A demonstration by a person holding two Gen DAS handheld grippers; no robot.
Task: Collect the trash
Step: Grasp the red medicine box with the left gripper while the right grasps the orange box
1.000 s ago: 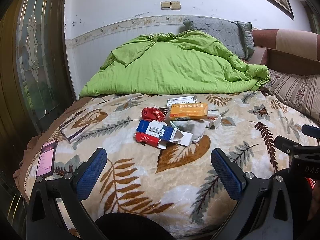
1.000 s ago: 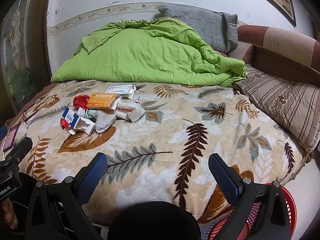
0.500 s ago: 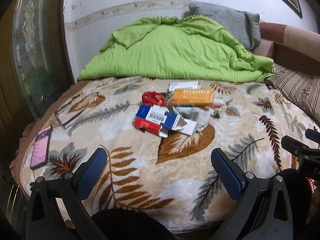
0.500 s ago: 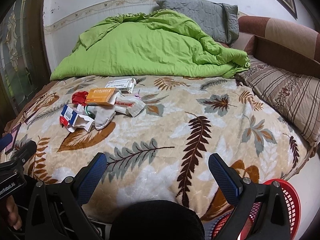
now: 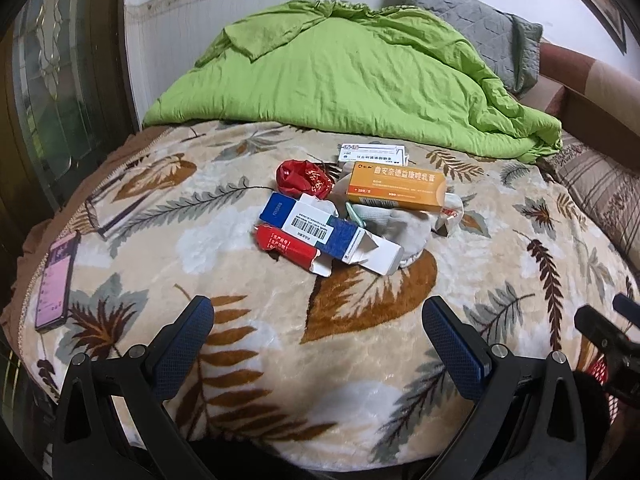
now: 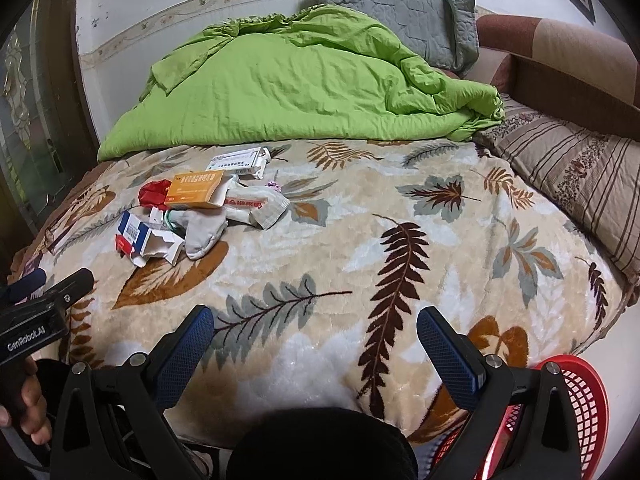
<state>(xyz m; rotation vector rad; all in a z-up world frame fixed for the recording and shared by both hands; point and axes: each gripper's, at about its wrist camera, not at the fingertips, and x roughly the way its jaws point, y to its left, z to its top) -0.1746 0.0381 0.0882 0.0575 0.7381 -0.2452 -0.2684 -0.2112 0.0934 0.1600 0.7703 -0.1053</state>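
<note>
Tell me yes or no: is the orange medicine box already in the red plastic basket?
No, the orange medicine box lies on the leaf-patterned blanket, far from the red plastic basket.

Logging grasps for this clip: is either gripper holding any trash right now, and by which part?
Nothing is held. The left gripper and right gripper are both open and empty, short of the trash pile.

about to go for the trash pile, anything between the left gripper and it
Nothing visible does. Only bare leaf-print blanket lies between the open left gripper and the blue box at the pile's near edge.
</note>
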